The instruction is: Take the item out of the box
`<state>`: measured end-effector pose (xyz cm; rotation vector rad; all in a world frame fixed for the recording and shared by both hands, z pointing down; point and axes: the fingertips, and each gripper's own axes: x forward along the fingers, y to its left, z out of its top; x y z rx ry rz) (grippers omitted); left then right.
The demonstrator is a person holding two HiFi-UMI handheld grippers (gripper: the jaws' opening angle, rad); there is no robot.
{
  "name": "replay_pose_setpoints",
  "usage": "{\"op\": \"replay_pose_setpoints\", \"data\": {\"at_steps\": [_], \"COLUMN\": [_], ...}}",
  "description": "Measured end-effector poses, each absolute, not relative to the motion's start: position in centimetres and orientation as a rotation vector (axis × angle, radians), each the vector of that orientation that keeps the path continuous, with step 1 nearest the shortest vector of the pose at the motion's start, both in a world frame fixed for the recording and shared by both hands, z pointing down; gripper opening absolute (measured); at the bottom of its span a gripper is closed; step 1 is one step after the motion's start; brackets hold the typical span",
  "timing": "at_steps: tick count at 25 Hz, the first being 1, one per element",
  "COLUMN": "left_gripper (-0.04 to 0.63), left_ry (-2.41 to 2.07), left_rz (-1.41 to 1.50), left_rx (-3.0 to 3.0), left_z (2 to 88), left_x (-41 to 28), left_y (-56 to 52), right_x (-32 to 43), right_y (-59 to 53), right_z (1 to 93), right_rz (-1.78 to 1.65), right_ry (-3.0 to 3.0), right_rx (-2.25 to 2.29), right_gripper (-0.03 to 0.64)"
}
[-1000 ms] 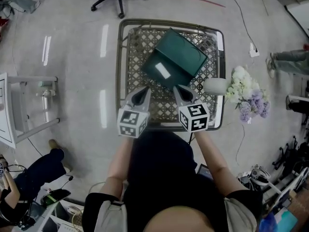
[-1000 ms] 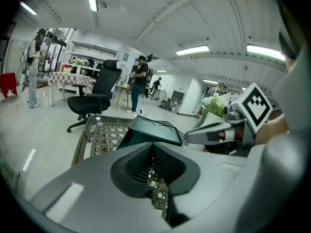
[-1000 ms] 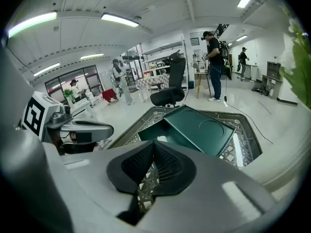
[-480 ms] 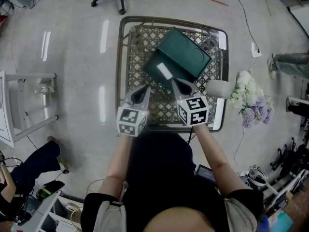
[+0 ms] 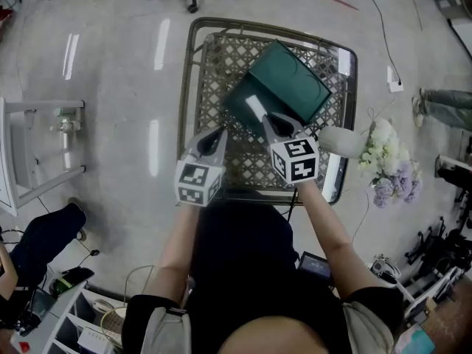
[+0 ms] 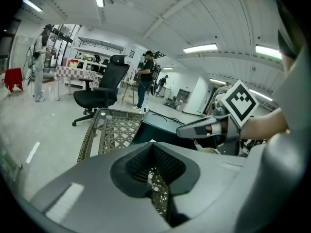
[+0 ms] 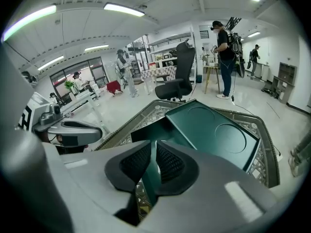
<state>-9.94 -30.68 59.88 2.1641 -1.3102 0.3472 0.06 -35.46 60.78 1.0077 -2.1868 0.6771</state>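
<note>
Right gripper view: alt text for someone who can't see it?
Right gripper, jaws just opened to a slit, the near wall of an open dark green box between them; box sits on a lattice table, left gripper at left.

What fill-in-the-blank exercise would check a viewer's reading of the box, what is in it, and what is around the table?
1. The lid of the green box is ____.
2. The item lying inside the box is coloured ____.
3. The flowers lie on the ____, to the right of the table.
Missing words: open; white; floor.
</note>
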Motion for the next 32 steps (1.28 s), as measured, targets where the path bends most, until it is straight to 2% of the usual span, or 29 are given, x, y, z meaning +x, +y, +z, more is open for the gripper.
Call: {"op": "replay_pose_setpoints", "data": {"at_steps": [15,32], "left_gripper": [0.008,0.008], "left_ry": [-1.337,-1.377], "left_rz": [0.335,0.330], "left_rx": [2.062,1.981], "left_z": [62.3,64.9], "left_x": [-12.0,-14.2], "left_y": [-29.8,-30.3], "right_x": [-1.6,-2.1], "right_y": [-37.3,-38.1], "right_z": [65.3,69.0], "right_rz": [0.720,0.638], "right_ry": [-2.115,-2.046], "right_rx": [0.896,0.859], "right_gripper": [0.132,0.167]}}
